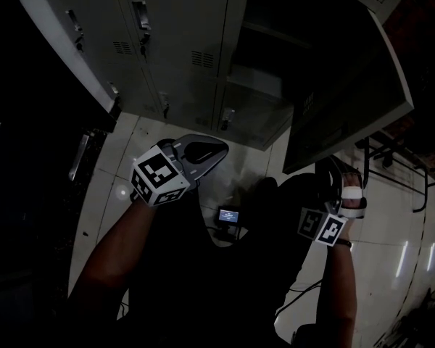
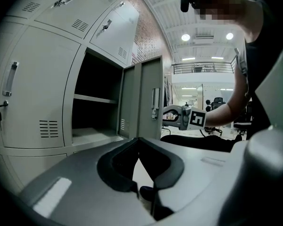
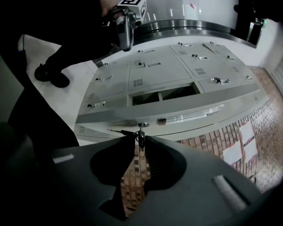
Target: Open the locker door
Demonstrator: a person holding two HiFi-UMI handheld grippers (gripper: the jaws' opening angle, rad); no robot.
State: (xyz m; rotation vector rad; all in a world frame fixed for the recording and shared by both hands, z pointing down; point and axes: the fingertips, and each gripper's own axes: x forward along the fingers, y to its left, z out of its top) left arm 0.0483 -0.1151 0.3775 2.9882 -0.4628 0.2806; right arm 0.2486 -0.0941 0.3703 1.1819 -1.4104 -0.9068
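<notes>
Grey metal locker door point(image 1: 348, 100): swung open, 1 o'clock | right tongs point(image 3: 140, 139): slightly apart, small metal key point(image 3: 139, 134) between tips | left tongs point(image 2: 139, 159): together, empty

1. My left gripper point(image 1: 206, 152) has a smooth grey shell and black pads point(image 2: 112, 169).
2. Behind it sits a white cube point(image 1: 158, 174) printed with black square markers.
3. My right gripper point(image 1: 332, 171) is darker, with a white band point(image 1: 352, 194) ahead of its cube.
4. I wear a dark top point(image 2: 266, 60).
</notes>
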